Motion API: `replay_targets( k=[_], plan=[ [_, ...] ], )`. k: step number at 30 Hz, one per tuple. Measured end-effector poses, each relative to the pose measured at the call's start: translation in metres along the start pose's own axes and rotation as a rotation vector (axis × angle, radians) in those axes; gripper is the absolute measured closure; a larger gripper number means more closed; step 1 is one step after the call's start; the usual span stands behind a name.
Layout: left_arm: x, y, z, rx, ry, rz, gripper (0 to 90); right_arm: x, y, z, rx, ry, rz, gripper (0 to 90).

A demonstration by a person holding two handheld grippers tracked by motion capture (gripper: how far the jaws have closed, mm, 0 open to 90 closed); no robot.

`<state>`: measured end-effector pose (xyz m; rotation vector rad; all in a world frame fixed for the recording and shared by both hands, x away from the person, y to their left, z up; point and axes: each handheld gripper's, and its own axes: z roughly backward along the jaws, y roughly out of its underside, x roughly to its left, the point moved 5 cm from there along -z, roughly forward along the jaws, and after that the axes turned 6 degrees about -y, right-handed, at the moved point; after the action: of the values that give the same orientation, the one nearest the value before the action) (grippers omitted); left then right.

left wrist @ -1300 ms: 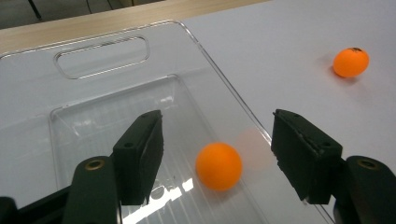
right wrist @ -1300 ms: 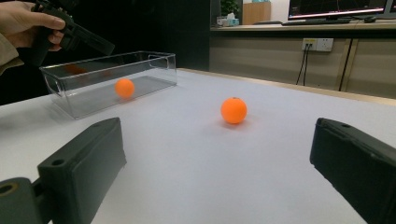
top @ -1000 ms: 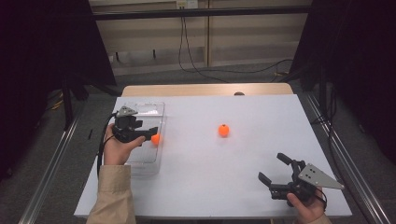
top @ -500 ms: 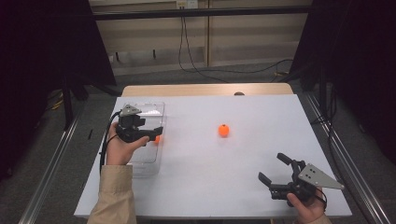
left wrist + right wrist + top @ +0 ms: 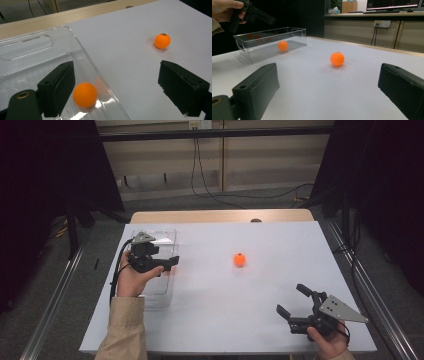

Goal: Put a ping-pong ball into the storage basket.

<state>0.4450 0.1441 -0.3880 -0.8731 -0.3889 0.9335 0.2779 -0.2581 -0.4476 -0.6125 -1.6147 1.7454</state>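
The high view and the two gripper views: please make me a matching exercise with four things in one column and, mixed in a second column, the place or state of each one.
Things:
1. ball in the box
2. ball on the table
3. left gripper
4. right gripper

Places or states:
a. fingers open, low over the near right part of the white table
b. lying alone on the white surface, near the middle
c. inside the clear plastic box
d. fingers just opened, nothing between them, held above the box

Pairs: 1-c, 2-b, 3-d, 4-a
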Motion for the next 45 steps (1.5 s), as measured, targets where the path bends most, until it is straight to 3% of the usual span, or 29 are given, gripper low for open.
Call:
replay_targets(
  k=[19,25,45],
  plan=[
    [-0.019,-0.003,-0.008,0.006,0.048,-0.029,11.6,0.0,0.0,0.0,-0.001,0.0,-0.003,2.4],
    [-0.026,-0.005,-0.011,-0.002,0.079,-0.018,10.7,0.0,0.0,0.0,0.001,0.0,0.0,2.4],
    [-0.041,-0.007,-0.018,-0.009,0.113,-0.032,9.1,0.0,0.0,-0.001,-0.001,0.001,-0.006,2.4]
  ],
)
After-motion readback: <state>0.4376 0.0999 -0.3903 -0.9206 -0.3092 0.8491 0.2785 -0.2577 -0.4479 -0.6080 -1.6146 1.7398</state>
